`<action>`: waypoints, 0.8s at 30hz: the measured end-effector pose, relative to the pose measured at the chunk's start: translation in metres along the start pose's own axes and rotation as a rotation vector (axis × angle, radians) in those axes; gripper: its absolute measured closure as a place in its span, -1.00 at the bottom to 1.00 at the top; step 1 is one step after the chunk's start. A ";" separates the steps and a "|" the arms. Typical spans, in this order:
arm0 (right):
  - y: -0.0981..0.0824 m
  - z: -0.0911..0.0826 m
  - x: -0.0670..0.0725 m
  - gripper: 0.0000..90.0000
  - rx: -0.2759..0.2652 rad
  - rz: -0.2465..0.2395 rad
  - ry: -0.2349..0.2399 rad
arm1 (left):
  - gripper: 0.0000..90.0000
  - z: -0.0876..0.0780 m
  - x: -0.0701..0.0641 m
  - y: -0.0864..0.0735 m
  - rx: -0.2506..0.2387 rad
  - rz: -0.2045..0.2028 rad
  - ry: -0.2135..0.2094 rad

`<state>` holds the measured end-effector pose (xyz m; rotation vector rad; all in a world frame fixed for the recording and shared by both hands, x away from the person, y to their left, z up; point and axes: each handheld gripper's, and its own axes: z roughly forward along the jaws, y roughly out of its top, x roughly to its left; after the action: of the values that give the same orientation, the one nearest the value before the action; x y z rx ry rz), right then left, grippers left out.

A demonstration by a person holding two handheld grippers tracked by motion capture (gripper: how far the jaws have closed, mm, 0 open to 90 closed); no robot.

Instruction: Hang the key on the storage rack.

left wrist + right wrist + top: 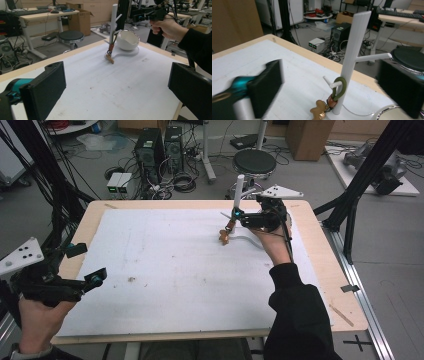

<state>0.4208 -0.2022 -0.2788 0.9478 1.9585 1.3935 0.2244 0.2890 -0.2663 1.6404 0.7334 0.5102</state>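
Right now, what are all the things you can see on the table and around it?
Table: one, pale wood, under a white sheet.
Peg stand: one, white, far right part of the sheet.
Keyring: one, green loop with a brown gingerbread-man charm, hung on a low peg of the stand.
Bowl: one, white, on the stand's flat base.
Stool: one, black seat, on the floor beyond the table.
Computer towers: two, black, on the floor beyond the table.
Cardboard box: one, brown, on the floor at the back.
Left tongs: one, black and teal, open, near left edge.
Right tongs: one, black, open, beside the stand.
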 end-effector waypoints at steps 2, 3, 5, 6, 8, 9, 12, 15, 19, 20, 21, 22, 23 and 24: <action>0.001 -0.006 0.002 -0.99 -0.011 -0.006 0.016 | -0.96 0.002 0.000 0.000 -0.002 -0.005 -0.006; 0.002 -0.008 0.002 -0.99 -0.008 -0.010 0.035 | -0.96 0.003 0.001 0.001 -0.002 -0.004 -0.009; 0.002 -0.014 0.005 -0.99 0.002 -0.036 0.044 | -0.96 0.005 0.001 0.001 0.000 -0.003 -0.013; 0.002 -0.017 0.006 -0.99 0.008 -0.038 0.049 | -0.96 0.006 0.001 0.001 -0.001 -0.004 -0.015; 0.003 -0.022 0.009 -0.99 0.008 -0.039 0.064 | -0.96 0.008 0.001 0.001 0.002 0.000 -0.017; 0.004 -0.026 0.011 -0.99 0.011 -0.037 0.071 | -0.96 0.009 0.001 0.001 0.003 0.002 -0.019; 0.005 -0.035 0.015 -0.99 0.004 -0.052 0.097 | -0.96 0.012 0.000 0.002 0.000 0.001 -0.024; 0.007 -0.044 0.019 -0.99 0.017 -0.034 0.143 | -0.96 0.014 0.000 0.003 -0.002 0.004 -0.027; 0.006 -0.056 0.024 -0.99 0.033 -0.033 0.163 | -0.96 0.017 0.000 0.003 -0.002 0.002 -0.034; 0.005 -0.059 0.025 -0.99 0.032 -0.031 0.165 | -0.96 0.018 0.000 0.003 0.000 0.004 -0.035; 0.004 -0.062 0.026 -0.99 0.032 -0.032 0.171 | -0.96 0.018 0.000 0.003 0.000 0.003 -0.036; 0.003 -0.065 0.026 -0.99 0.035 -0.024 0.177 | -0.96 0.019 0.000 0.003 0.000 0.004 -0.037; 0.002 -0.067 0.026 -0.99 0.034 -0.020 0.181 | -0.96 0.020 -0.001 0.003 -0.001 0.006 -0.039; 0.000 -0.070 0.026 -0.99 0.039 -0.018 0.185 | -0.96 0.021 -0.001 0.004 -0.006 0.011 -0.038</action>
<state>0.3516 -0.2206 -0.2585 0.8426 2.1306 1.4834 0.2385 0.2728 -0.2667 1.6445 0.6944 0.4874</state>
